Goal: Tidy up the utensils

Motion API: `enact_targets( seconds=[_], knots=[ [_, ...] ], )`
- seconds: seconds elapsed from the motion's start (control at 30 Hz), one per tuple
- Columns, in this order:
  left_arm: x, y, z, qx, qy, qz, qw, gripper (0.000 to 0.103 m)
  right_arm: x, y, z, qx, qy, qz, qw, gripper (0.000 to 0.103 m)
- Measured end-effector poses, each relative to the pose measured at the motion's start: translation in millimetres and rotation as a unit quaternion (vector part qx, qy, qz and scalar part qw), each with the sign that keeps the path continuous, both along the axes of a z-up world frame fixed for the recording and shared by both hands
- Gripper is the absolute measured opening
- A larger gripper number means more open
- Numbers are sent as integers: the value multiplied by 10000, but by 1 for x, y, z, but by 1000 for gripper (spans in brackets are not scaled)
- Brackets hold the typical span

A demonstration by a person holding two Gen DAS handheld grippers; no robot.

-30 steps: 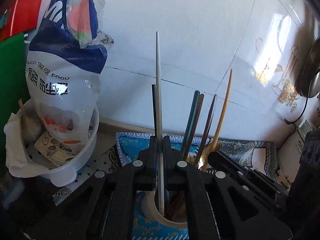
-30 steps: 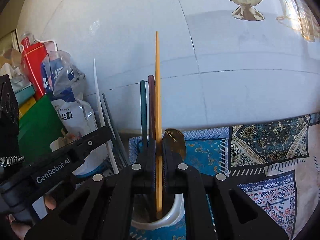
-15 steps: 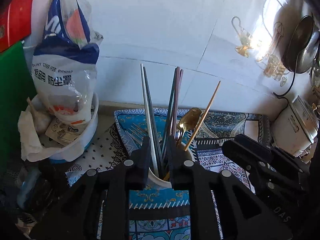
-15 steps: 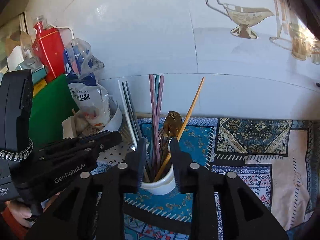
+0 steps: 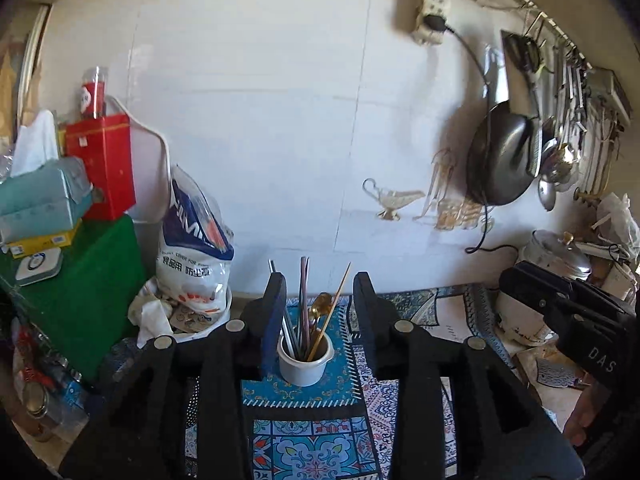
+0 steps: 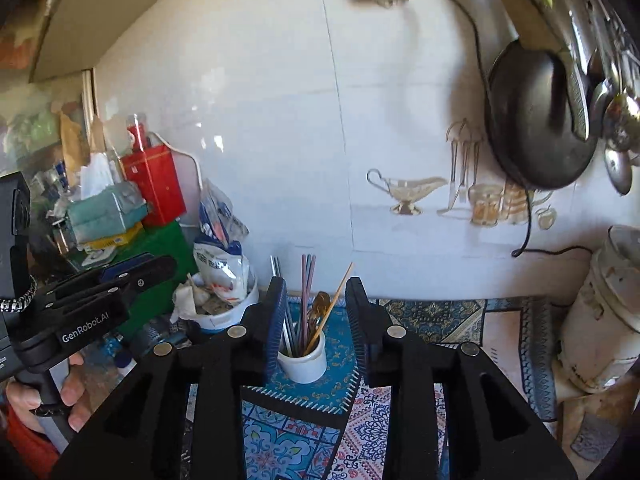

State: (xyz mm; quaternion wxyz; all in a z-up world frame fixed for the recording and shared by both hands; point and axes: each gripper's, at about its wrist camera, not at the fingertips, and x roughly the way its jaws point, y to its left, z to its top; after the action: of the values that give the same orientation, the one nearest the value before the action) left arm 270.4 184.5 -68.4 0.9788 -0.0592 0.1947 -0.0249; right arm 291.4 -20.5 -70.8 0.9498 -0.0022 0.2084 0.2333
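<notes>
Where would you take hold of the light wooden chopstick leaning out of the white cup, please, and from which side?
Grip the wooden chopstick on its upper shaft, above the white cup, coming from above and from the right. It slants up to the right, clear of the upright pink chopsticks and the gold spoon, so that end is probably the most open.

Patterned cloth [image 5: 344,384] under white holder [image 5: 305,364]

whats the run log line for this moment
left tongs opening, empty | right tongs open, empty | white ceramic utensil cup holds chopsticks, gold spoon
</notes>
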Motion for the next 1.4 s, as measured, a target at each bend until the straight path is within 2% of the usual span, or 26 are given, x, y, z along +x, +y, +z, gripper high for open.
enact_targets(
  seconds=[0.23,0.37,0.47,0.5,0.6,0.73,0.83,1.07,1.4],
  knots=[
    [-111,-40,41,69,-636,59,9979,46,-103,-36,39,23,-682,-15,9977,29],
    [-164,-58,50,135,-900,123,9958,66,-143,-54,44,23,-818,-121,9966,36],
    [-199,-69,51,224,-1016,218,9943,79,-167,-64,46,3,-895,-227,9957,48],
    [-208,-71,51,236,-1033,241,9941,87,-173,-67,47,2,-925,-296,9953,53],
    [-228,-76,51,271,-1121,367,9926,96,-189,-75,50,29,-1001,-441,9940,72],
    [-245,-79,51,332,-1204,520,9908,99,-205,-80,53,74,-1076,-565,9926,92],
    [-252,-79,52,301,-1217,528,9907,100,-213,-84,55,108,-1144,-700,9909,101],
    [-259,-78,53,326,-1267,593,9896,100,-219,-86,55,128,-1183,-760,9900,102],
    [-255,-75,45,285,-1139,629,9911,101,-222,-82,52,50,-1142,-726,9908,103]
  ],
)
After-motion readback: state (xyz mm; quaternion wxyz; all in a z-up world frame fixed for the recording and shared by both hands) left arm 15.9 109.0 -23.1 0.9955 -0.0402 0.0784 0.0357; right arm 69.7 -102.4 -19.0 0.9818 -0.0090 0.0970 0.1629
